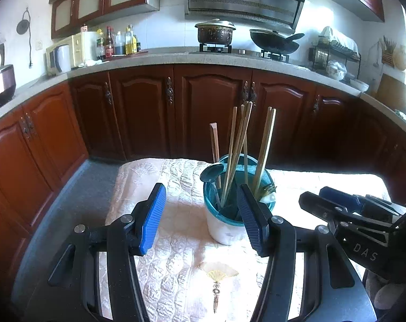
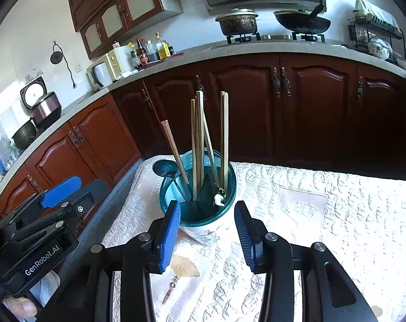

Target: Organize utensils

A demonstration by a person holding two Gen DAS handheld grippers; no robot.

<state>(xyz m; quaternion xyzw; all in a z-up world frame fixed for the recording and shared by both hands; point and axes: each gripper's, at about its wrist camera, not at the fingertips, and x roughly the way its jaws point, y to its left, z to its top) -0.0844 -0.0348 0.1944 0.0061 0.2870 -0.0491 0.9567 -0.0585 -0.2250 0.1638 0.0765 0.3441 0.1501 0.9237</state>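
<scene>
I hold both grippers, left gripper (image 1: 201,216) and right gripper (image 2: 207,232), spread apart and empty. The holder (image 2: 203,228) sits mid-frame; nudging it probably tips the chopsticks (image 2: 200,139) out.

A table (image 1: 101,187) with a grey top carries a pale quilted cloth (image 1: 176,241) that covers most of it, leaving a grey strip bare to the left of the left tongs (image 1: 201,216). Standing on the cloth, just ahead of both tongs, is a white utensil holder (image 2: 203,230) with a teal rim. A fan-shaped embroidered motif (image 1: 219,271) shows on the cloth below the left tongs.
</scene>
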